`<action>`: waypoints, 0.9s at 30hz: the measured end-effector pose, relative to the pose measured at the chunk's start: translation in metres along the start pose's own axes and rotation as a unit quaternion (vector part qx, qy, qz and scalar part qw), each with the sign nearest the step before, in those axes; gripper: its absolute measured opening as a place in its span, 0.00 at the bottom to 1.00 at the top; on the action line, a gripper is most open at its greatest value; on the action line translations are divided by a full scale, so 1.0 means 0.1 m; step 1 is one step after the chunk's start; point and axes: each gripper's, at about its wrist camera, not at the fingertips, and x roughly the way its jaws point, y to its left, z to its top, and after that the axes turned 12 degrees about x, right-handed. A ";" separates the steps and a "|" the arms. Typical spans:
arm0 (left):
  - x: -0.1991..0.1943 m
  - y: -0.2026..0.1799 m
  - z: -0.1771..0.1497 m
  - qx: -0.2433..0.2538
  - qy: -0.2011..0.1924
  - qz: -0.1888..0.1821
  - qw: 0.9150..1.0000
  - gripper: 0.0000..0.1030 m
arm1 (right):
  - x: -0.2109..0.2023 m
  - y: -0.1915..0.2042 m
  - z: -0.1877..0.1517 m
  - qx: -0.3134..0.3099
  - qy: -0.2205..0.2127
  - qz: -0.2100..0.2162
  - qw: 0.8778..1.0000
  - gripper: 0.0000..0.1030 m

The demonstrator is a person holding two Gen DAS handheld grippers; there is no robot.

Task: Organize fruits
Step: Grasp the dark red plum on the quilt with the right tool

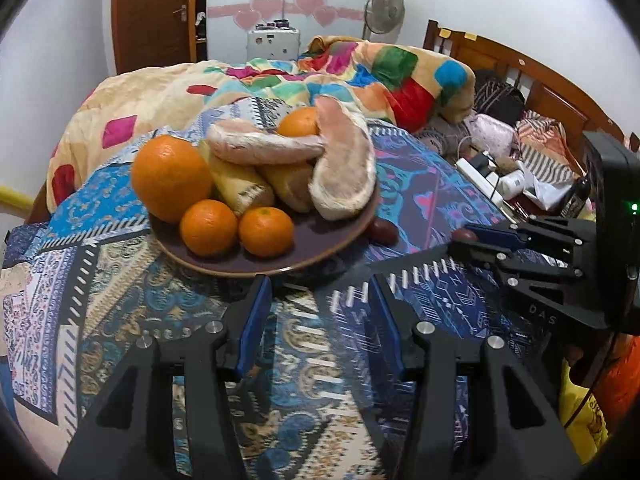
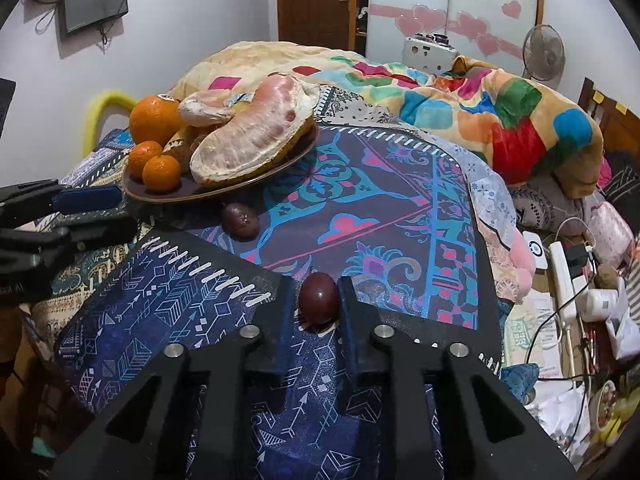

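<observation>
A brown plate [image 1: 320,252] [image 2: 256,180] on the patterned bedspread holds a large orange [image 1: 172,178] [image 2: 154,120], small tangerines [image 1: 266,231] [image 2: 161,173], peeled pomelo pieces [image 1: 344,160] [image 2: 248,140] and bananas [image 1: 236,186]. My right gripper [image 2: 318,298] [image 1: 460,240] is shut on a dark purple passion fruit [image 2: 319,297] [image 1: 464,235] just above the bedspread, right of the plate. A second passion fruit [image 2: 240,220] [image 1: 383,231] lies beside the plate's rim. My left gripper [image 1: 320,292] [image 2: 92,208] is open and empty in front of the plate.
A colourful patchwork blanket [image 1: 360,68] [image 2: 500,120] is heaped behind the plate. Clutter with a power strip [image 2: 564,276] [image 1: 476,178] and cables lies to the right by the wooden headboard [image 1: 540,80]. A fan [image 1: 384,10] and wardrobe stand behind.
</observation>
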 end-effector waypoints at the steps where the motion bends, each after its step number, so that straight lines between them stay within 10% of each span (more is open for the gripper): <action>1: 0.01 -0.02 0.00 0.001 0.001 -0.002 1.000 0.49 | 0.00 -0.01 -0.01 -0.001 -0.003 -0.001 1.000 0.16; 27: 0.56 -0.47 0.46 0.004 0.055 0.007 0.998 0.32 | -0.32 -0.34 0.13 0.033 -0.049 0.050 0.997 0.16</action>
